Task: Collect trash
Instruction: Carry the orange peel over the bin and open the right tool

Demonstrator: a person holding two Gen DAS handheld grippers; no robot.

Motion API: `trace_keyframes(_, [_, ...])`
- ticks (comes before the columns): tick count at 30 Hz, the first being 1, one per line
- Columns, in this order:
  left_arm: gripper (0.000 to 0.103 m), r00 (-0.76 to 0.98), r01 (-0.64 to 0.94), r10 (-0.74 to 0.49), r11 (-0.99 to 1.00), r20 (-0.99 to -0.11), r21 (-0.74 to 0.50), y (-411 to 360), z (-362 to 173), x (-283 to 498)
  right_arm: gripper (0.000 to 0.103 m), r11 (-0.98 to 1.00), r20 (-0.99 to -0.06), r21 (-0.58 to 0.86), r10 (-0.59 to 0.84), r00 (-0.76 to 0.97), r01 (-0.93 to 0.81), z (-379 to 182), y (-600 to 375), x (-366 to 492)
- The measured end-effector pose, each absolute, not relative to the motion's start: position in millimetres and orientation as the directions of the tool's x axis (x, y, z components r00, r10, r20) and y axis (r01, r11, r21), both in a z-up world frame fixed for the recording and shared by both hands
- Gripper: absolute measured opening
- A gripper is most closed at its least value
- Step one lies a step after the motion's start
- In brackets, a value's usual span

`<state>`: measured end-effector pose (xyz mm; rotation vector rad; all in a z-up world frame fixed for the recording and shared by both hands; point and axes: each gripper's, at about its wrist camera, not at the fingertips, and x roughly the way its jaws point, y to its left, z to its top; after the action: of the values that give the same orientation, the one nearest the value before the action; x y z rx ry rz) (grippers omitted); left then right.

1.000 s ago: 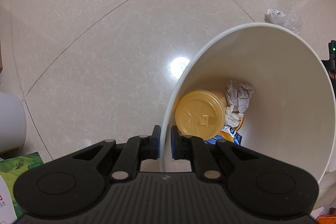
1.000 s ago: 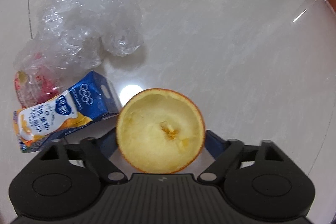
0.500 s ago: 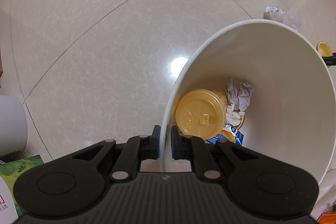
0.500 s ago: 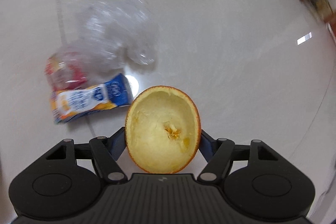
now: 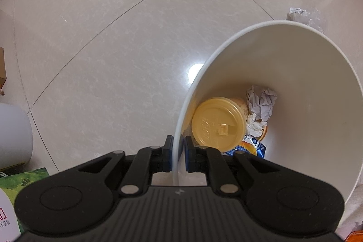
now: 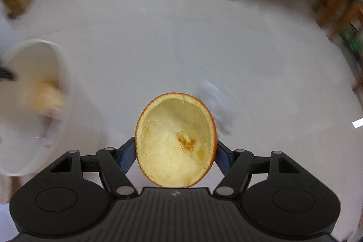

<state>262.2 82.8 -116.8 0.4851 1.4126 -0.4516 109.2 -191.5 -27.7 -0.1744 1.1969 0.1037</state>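
Above the pale floor, the right gripper (image 6: 174,157) held a hollow orange peel (image 6: 174,142) squeezed between its pads, while the left gripper (image 5: 178,157) pinched the rim of the white bin (image 5: 317,106). Best carry the peel squarely over the bin's mouth before letting go.

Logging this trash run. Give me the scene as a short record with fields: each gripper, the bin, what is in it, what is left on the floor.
left gripper: shut on the rim of the white bin
right gripper: shut on the orange peel half, hollow side toward the camera
bin contents: yellow-lidded cup, crumpled paper, blue-and-orange carton
floor: clear plastic wrap beyond the bin
peel versus bin: not yet inside; the bin shows at the left of the right wrist view
picture quality: right wrist view blurred
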Motion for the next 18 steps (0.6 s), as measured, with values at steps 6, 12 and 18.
trace_keyframes(6, [0.008, 0.108, 0.567, -0.01, 0.822, -0.994, 0.053, 82.9, -117.3, 261.3, 0.075, 0.923, -0.916, -0.027, 0.131, 0.379, -0.383, 11.6, -109.7, 101.6])
trace_keyframes(12, [0.008, 0.113, 0.567, -0.009, 0.822, -0.994, 0.057, 83.2, -117.3, 260.7, 0.075, 0.882, -0.912, -0.041, 0.158, 0.377, -0.469, 16.4, -62.7, 99.4])
trace_keyframes(18, [0.008, 0.111, 0.565, -0.009, 0.823, -0.994, 0.056, 82.7, -117.6, 260.1, 0.099, 0.853, -0.894, -0.071, 0.175, 0.412, -0.517, 28.4, -39.1, 93.0])
